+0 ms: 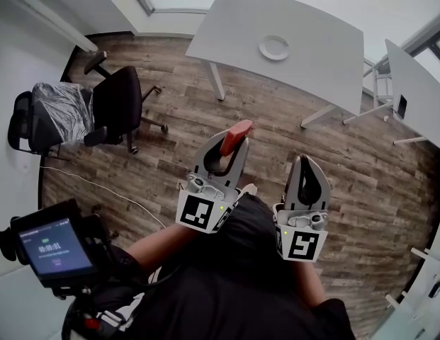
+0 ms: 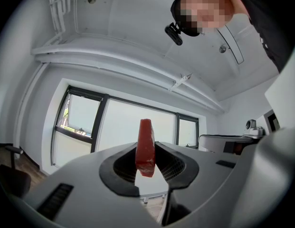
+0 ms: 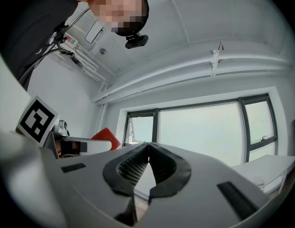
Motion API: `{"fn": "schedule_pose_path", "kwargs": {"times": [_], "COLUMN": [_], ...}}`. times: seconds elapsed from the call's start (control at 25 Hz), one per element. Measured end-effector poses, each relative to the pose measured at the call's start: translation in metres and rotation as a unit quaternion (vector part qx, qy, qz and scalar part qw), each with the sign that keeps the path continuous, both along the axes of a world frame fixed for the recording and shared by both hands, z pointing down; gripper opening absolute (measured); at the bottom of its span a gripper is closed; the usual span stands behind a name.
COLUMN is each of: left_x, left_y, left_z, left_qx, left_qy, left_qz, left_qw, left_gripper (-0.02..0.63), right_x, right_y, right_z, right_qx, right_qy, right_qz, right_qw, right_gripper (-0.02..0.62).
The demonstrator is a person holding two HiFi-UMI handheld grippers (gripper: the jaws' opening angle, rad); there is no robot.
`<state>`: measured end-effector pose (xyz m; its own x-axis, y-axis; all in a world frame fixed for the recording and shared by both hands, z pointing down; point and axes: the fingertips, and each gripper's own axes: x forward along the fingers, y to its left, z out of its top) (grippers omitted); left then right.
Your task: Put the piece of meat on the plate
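In the head view, a red piece of meat (image 1: 237,132) is held in the left gripper (image 1: 232,151), up over the wood floor (image 1: 276,119). The right gripper (image 1: 305,167) is held just beside it. The plate (image 1: 274,47) is seen on the white table (image 1: 319,62), well apart from the meat.

In the left gripper view, the meat (image 2: 145,146) is pinched upright between the jaws.

In the right gripper view, the jaws are pressed together with nothing between them.

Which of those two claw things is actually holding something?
The left gripper: its jaws clamp a red piece of meat. The right gripper has its jaws shut together, nothing between them.
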<state>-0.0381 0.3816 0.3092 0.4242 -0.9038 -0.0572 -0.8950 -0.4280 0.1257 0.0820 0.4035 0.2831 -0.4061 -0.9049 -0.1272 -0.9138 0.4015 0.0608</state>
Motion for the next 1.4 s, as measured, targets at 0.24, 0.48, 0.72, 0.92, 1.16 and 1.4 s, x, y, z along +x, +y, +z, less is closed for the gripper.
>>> {"fn": "schedule_pose_path", "kwargs": {"times": [0.24, 0.48, 0.72, 0.92, 1.16, 1.4], "left_x": [-0.004, -0.006, -0.012, -0.008, 0.012, 0.012], "left_y": [-0.004, -0.007, -0.014, -0.021, -0.123, -0.178], "left_z": [-0.005, -0.002, -0.006, -0.005, 0.012, 0.01], "left_qx": [0.003, -0.002, 0.014, 0.014, -0.005, -0.015], "left_qy": [0.01, 0.014, 0.029, 0.022, 0.017, 0.02], "left_qz": [-0.015, -0.023, -0.031, -0.025, 0.013, 0.028], "left_qw": [0.9998, 0.9996, 0.999, 0.9994, 0.9997, 0.9993], "left_gripper": [0.097, 0.097, 0.097, 0.097, 0.097, 0.097], "right_x": [0.0, 0.005, 0.005, 0.009, 0.02, 0.003], "right_y": [-0.003, -0.011, -0.015, -0.019, -0.114, -0.176], "right_z": [0.002, -0.006, 0.0, -0.003, 0.022, 0.02], "right_qx": [-0.013, -0.012, -0.012, -0.001, -0.04, -0.051], "right_qy": [0.004, 0.014, 0.009, 0.003, 0.01, 0.018], "right_qz": [-0.007, -0.005, -0.013, -0.008, 0.017, 0.011], "right_qw": [1.0, 1.0, 1.0, 1.0, 0.999, 0.998], "right_gripper": [0.008, 0.008, 0.008, 0.008, 0.008, 0.008]}}
